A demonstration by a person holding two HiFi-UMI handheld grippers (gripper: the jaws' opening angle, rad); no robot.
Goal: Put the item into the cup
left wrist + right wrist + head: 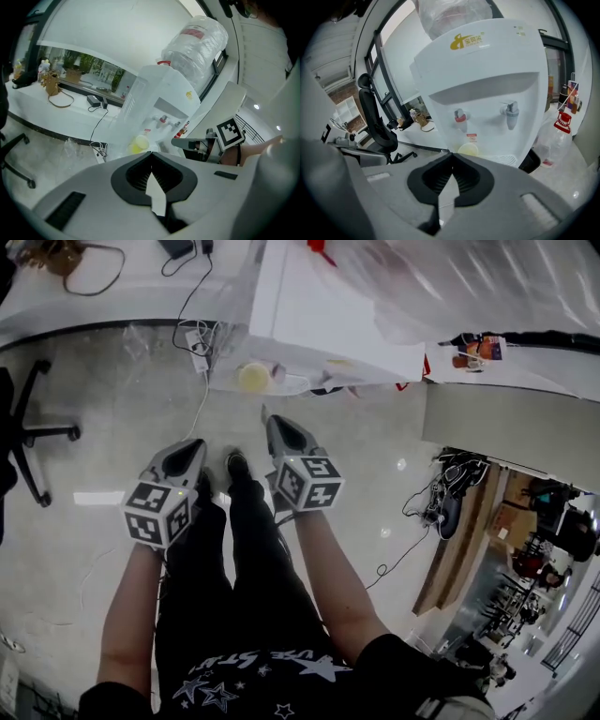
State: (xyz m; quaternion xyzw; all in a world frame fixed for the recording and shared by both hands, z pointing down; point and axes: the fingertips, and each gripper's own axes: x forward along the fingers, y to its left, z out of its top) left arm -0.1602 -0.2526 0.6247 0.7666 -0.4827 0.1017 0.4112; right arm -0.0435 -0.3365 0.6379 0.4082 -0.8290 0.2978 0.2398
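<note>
Barely begun, I judge: left tool [194, 446] and right tool [269, 420] are both closed and empty, near the yellow cup [253, 377] under the water dispenser [487, 70].

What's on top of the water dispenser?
A large water bottle in clear plastic wrap stands on the dispenser; its mouth is hidden inside the top.

An office: a white bottle-topped water dispenser [487, 84] beside a long curved white desk [37, 112] with black cables [101, 121], and a black swivel chair [377, 126] on pale floor [112, 418].
</note>
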